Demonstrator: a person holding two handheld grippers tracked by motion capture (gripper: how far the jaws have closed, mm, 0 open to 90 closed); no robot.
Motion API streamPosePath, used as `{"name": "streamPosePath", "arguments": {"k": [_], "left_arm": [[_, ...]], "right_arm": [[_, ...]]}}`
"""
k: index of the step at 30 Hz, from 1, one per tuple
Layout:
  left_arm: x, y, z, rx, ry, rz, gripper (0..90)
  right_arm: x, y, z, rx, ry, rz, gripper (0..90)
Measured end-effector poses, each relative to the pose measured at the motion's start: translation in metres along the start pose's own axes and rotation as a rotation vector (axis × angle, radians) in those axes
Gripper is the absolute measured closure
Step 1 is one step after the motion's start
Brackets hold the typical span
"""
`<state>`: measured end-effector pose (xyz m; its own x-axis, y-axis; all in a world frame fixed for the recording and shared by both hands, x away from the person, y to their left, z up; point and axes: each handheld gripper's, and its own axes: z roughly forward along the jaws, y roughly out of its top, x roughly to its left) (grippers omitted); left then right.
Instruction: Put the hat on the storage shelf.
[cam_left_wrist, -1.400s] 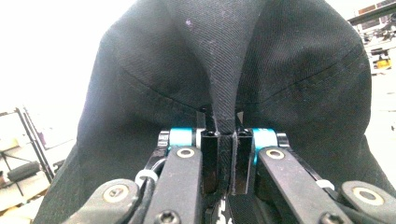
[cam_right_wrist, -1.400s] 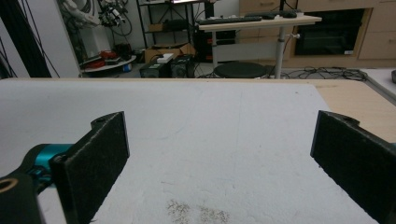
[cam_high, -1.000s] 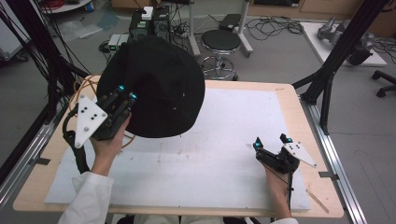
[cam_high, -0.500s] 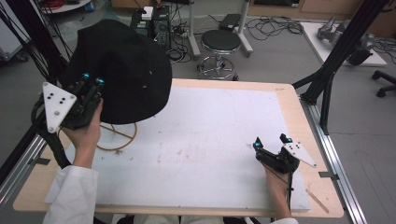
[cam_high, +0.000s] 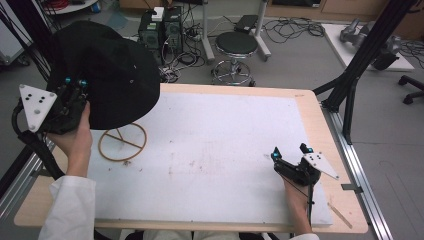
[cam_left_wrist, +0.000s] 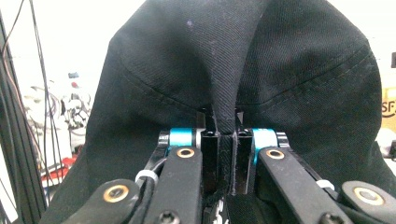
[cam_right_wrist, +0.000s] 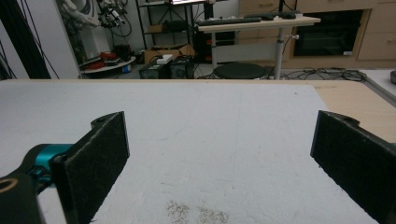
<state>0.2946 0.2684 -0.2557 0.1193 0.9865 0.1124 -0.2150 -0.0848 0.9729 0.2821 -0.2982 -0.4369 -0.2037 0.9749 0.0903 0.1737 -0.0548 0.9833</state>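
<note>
You are holding the black hat (cam_high: 107, 75) up off the table (cam_high: 305, 107) with your left gripper (cam_high: 74, 86), out past the table's left rear corner. In the left gripper view the jaws are pinching a fold of the hat's cloth (cam_left_wrist: 224, 93) tight between them, with no gap showing either side of the fabric, so that grip is clenched on the brim edge. From the jaws the hat is spreading away and upward, its crown bulging toward the far side and its brim drooping down around the gripper.

The wooden ring stand (cam_high: 122, 141) is lying on the white mat (cam_high: 225, 150) just below and a little to the right of the hanging hat, close to your left hand (cam_high: 75, 137). The hat's lower edge is hanging above the ring's far rim, not touching it as far as the high view shows. That gap between hat and ring is what the coming move seems to hinge on, whichever way you carry the hat.

Your right gripper (cam_high: 291, 151) is resting near the table's right front corner, well apart from both hat and ring. Its jaws are standing wide apart in the right gripper view, with nothing between the pads (cam_right_wrist: 95, 158) but bare mat. The left hand is by far the nearer one.
</note>
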Motion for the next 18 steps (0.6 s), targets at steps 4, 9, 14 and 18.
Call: {"name": "streamPosePath", "arguments": {"k": [4, 9, 14, 18], "left_arm": [[0.002, -0.006, 0.002, 0.035, 0.000, -0.013, 86.0], [0.006, -0.014, 0.006, 0.081, -0.012, -0.032, 86.0], [0.006, -0.015, 0.008, 0.126, -0.019, -0.040, 85.9], [0.008, -0.023, 0.007, 0.164, -0.026, -0.063, 85.9]], "right_arm": [[0.000, 0.000, 0.000, 0.000, -0.001, -0.002, 3.4], [0.000, 0.000, 0.001, 0.000, -0.001, -0.002, 3.4], [0.000, 0.000, 0.000, 0.005, -0.002, -0.004, 3.4], [0.000, 0.000, 0.000, 0.001, -0.001, -0.003, 3.4]]}}
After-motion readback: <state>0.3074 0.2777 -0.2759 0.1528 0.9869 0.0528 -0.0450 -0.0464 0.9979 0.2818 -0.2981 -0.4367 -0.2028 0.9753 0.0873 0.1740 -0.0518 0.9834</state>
